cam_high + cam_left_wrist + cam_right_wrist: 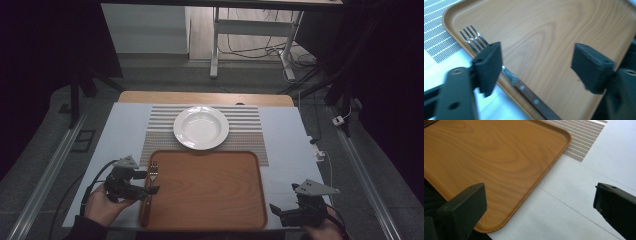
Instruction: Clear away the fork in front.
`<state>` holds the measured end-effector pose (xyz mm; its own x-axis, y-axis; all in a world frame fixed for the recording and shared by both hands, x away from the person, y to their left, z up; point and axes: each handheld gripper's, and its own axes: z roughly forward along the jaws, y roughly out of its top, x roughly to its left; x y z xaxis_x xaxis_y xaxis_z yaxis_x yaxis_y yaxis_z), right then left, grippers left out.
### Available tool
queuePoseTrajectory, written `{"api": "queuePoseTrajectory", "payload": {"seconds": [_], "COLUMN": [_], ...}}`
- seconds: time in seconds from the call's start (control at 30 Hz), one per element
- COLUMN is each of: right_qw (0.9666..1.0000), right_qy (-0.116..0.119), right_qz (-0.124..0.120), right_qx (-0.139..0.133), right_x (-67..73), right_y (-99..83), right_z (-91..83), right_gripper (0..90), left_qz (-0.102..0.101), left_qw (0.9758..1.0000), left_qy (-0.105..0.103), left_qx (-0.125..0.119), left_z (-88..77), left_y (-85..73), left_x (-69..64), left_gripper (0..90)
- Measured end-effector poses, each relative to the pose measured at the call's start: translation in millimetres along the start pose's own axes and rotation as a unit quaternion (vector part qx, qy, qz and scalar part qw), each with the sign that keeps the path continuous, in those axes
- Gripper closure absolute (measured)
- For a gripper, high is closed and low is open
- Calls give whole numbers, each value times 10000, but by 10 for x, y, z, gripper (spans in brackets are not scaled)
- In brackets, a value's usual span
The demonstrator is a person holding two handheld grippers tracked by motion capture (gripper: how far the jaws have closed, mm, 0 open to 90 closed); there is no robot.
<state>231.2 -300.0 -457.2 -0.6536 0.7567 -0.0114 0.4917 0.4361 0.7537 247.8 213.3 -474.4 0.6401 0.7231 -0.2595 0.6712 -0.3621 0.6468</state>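
A fork (474, 37) with a wooden handle (534, 100) lies along the left rim of the wooden tray (554, 32), tines pointing away from the person. My left gripper (539, 70) is open, one jaw on each side of the fork's neck and just above it. From above, the left gripper (149, 182) sits at the tray's left edge over the fork (152, 169). My right gripper (278, 214) is open at the tray's near right corner (499, 225), holding nothing. A white plate (200, 127) rests on the striped placemat (247, 125) behind the tray (210, 190).
The white table top (584, 202) lies bare to the right of the tray, and the placemat's corner (584, 137) shows beyond it. A wooden strip (205, 97) runs along the table's far edge. Desk legs and cables (250, 47) stand on the floor behind.
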Motion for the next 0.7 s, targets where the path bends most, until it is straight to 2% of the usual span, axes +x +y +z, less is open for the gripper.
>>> {"api": "queuePoseTrajectory", "payload": {"seconds": [0.17,0.33,0.53,0.7], "right_qw": [10000,10000,10000,10000], "right_qy": [-3,-3,5,6], "right_qz": [17,15,21,-3], "right_qx": [2,-2,16,34], "right_x": [-3,0,2,4], "right_y": [-1,0,4,4], "right_z": [-2,-2,0,8], "right_gripper": [0,0,0,0], "left_qz": [66,38,135,25], "left_qw": [9996,9991,9985,9987], "left_qy": [132,84,375,341], "left_qx": [-242,-413,-386,-373], "left_z": [-140,-258,-358,-368], "left_y": [-198,-371,-501,-511], "left_x": [-61,-75,-112,-91], "left_gripper": [94,5,0,0]}}
